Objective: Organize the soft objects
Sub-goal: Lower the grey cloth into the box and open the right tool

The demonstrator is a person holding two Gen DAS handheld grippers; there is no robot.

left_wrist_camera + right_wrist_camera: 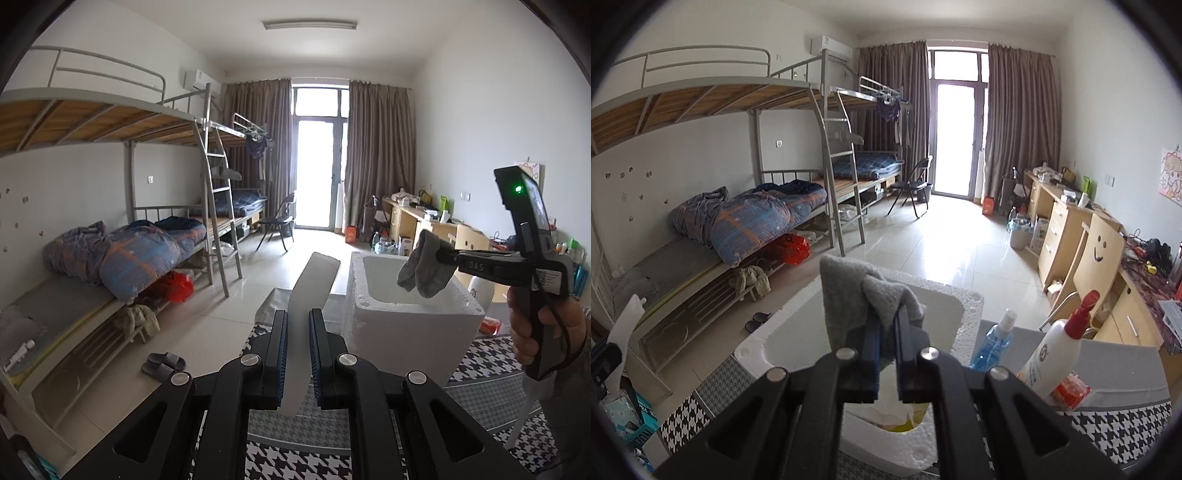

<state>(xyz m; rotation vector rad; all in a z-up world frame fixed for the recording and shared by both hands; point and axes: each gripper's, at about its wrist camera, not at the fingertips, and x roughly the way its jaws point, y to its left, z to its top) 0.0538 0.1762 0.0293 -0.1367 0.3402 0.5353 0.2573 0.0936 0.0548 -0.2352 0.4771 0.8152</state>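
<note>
My right gripper [886, 314] is shut on a grey sock [864, 295] that bunches over its fingertips. It hangs above the open white foam box [967, 306]. Seen from the left wrist, the same sock [424, 269] dangles from the right gripper [443, 254] over the foam box [413, 317], with a hand on the grip. My left gripper [297, 314] is shut on a white tissue-like sheet [314, 280] that stands up stiffly left of the box. Something white and yellow [897, 417] lies on the box floor.
A blue spray bottle [995, 343], a white bottle with a red nozzle [1056, 354] and a red packet [1071, 391] stand right of the box on a houndstooth cloth [1108, 424]. A tissue box [631, 413] sits at left. Bunk beds [129, 258] line the left wall, desks [1067, 221] the right.
</note>
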